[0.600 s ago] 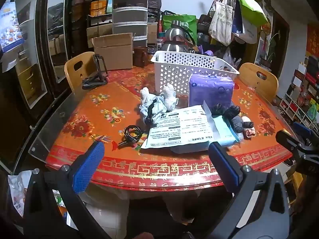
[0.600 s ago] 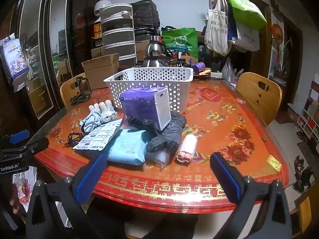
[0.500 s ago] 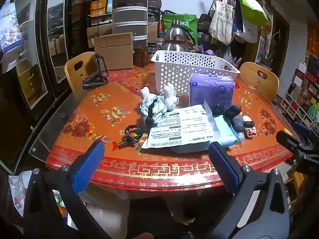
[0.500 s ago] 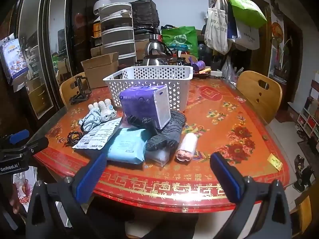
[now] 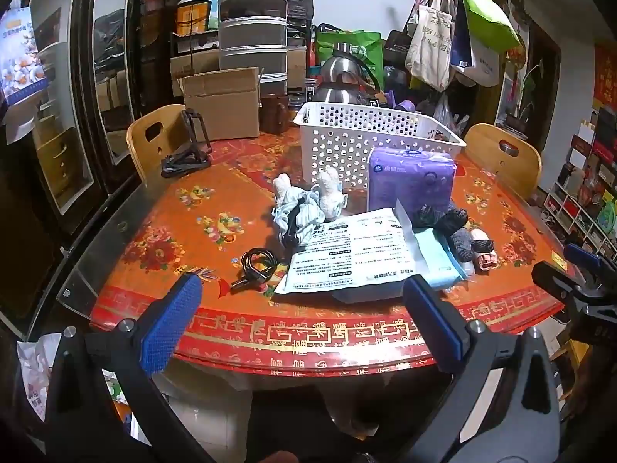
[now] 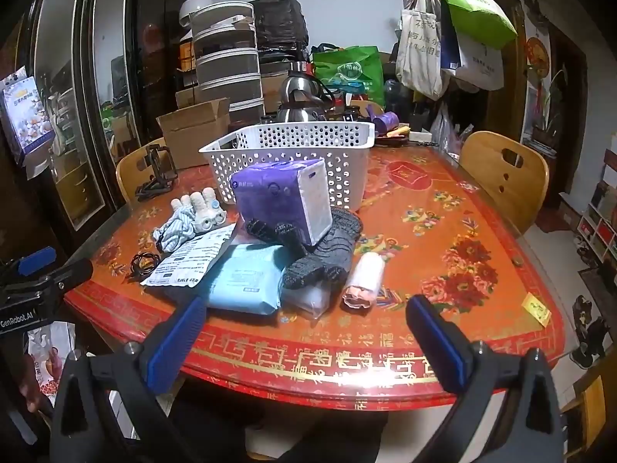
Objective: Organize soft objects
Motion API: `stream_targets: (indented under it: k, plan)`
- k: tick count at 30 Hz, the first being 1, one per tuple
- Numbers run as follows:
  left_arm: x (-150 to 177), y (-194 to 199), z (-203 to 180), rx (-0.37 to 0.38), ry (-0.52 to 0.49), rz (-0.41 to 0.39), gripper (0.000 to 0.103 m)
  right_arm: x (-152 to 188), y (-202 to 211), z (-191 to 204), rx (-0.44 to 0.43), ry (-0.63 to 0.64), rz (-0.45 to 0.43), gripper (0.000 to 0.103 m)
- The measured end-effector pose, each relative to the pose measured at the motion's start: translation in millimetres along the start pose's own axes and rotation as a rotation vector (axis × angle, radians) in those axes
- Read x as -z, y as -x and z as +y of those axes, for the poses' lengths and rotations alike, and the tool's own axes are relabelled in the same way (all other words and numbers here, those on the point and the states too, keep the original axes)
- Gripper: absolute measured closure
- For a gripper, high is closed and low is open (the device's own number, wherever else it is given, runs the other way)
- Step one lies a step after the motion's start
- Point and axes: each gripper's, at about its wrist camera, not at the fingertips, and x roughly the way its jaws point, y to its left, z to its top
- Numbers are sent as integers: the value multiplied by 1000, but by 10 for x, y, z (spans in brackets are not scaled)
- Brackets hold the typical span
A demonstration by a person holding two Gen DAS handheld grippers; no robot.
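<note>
Left wrist view. Your left hand-held gripper [image 5: 299,318] hangs before the near edge of the table [image 5: 162,227], jaws spread wide, nothing between them. The right hand-held gripper [image 5: 578,274] shows at the far right edge, off the table.
- White perforated basket [image 5: 347,146]: far middle of the table; what is inside cannot be made out from here.
- Purple tissue pack [image 5: 410,183]: upright, right in front of the basket; its print is too small to read.
- Striped cloth bundle with white socks [image 5: 304,204]: left of the pack.
- Printed mailer bag [image 5: 354,254]: flat near the front edge, covered in text too fine to read.
- Light blue wipes pack [image 5: 439,254]: partly under the mailer's right side.
- Dark knit gloves [image 5: 447,220] and a pink roll [image 5: 482,247]: right of the wipes.
- Black coiled cable [image 5: 256,264]: left of the mailer.
- Cardboard box [image 5: 221,104]: far left end, flaps open, contents out of sight.

Right wrist view. Your right hand-held gripper [image 6: 304,333] has its jaws spread wide and empty, short of the table edge. The left one [image 6: 46,270] sits at the left; its body reads "GenRobot.AI".
- Basket [image 6: 293,150]: interior hidden behind its front wall.
- Tissue pack [image 6: 281,200]: leans on the gloves [image 6: 327,247].
- Wipes pack [image 6: 246,281], mailer [image 6: 193,258], pink roll [image 6: 366,277]: all on the table, outside the basket.
</note>
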Motion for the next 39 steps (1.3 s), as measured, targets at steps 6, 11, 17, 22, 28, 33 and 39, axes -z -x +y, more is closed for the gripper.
stream_targets:
  k: [6,11,17,22,28,33,39]
  plan:
    - [-13,-4,-7,4,-6,0,0,0,-1,9,1,1,-1,0]
    - [-13,-4,-18,3,-5,-2,0,0,-4,6,1,-1,1,0]
    - [-14,0,-17,2,-5,-2,0,6,-7,12,-1,0,3,0]
    - [-19,2,-19,3,-6,-4,0,9,-10,20,-1,0,3,0]
    - [-21,3,-23,3,-4,-5,0,7,-11,16,-1,1,3,0]
    - [-21,3,-28,2,-7,-3,0,8,-12,17,0,1,4,0]
    - [-25,4,-27,1,-6,-6,0,9,-10,16,0,1,3,0]
